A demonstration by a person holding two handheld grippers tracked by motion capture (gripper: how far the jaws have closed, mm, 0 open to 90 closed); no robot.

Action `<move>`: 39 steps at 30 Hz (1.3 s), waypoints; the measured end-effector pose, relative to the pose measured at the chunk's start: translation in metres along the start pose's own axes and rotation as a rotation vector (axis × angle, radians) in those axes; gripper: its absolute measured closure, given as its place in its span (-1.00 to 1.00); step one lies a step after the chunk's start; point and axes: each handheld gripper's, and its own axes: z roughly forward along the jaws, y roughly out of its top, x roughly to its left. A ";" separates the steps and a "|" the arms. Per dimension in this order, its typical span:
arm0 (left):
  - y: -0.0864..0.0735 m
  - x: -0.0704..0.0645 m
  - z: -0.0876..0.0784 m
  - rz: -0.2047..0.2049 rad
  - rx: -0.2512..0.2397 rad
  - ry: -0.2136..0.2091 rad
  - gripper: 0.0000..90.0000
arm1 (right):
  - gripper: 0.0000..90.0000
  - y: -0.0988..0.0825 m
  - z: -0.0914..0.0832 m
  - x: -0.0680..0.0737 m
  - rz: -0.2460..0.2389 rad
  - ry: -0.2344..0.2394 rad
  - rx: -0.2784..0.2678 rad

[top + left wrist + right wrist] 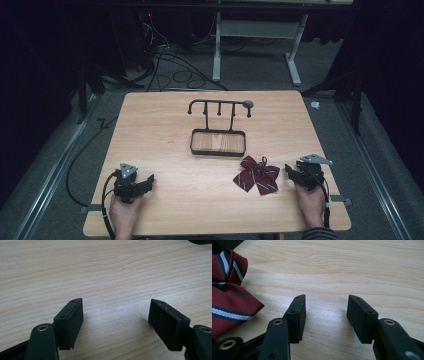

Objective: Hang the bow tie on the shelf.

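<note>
A dark red bow tie (pixel 257 175) with white and navy stripes lies on the wooden table (pixel 165 130), right of centre near the front. My right gripper (pixel 292 172) rests just to its right, open, with bare wood between its jaws (pixel 325 315); the bow tie (pixel 227 292) lies to the left of them, apart. My left gripper (pixel 145 182) sits at the front left of the table, open and empty, its jaws wide over bare wood (pixel 115 317). A black wire rack (pixel 219 107) with several hooks stands over a small black-rimmed tray (pixel 218 151) at the table's middle back.
Cables trail from both grippers off the front edge. Beyond the table lie floor cables (pixel 170 70) and the white legs of another table (pixel 217 50). Dark stands (pixel 82 95) flank the table at left and right.
</note>
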 end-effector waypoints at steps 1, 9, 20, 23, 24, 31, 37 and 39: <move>0.000 0.000 0.000 0.000 0.000 0.000 -0.36 | 0.13 0.000 0.000 0.000 -0.001 0.000 0.000; 0.000 0.000 0.000 0.001 0.000 0.000 -0.37 | 0.13 0.000 0.000 0.000 -0.002 0.002 -0.001; 0.000 0.000 0.000 -0.001 0.000 0.000 -0.37 | 0.13 0.000 0.000 0.000 -0.003 0.005 -0.001; 0.000 0.000 0.000 -0.001 0.000 0.000 -0.37 | 0.12 0.000 0.000 0.000 -0.003 0.007 -0.001; 0.000 0.000 0.000 -0.001 0.000 0.000 -0.37 | 0.12 0.000 0.000 0.000 -0.003 0.007 -0.001; 0.000 0.000 0.000 -0.002 0.000 -0.002 -0.37 | 0.11 0.000 0.000 -0.002 0.002 0.014 0.001; 0.000 0.000 0.000 0.002 0.001 0.000 -0.37 | 0.12 0.000 -0.006 -0.002 0.012 0.026 -0.020; 0.000 0.000 0.000 0.002 0.001 0.000 -0.37 | 0.12 0.000 -0.007 -0.002 0.012 0.027 -0.023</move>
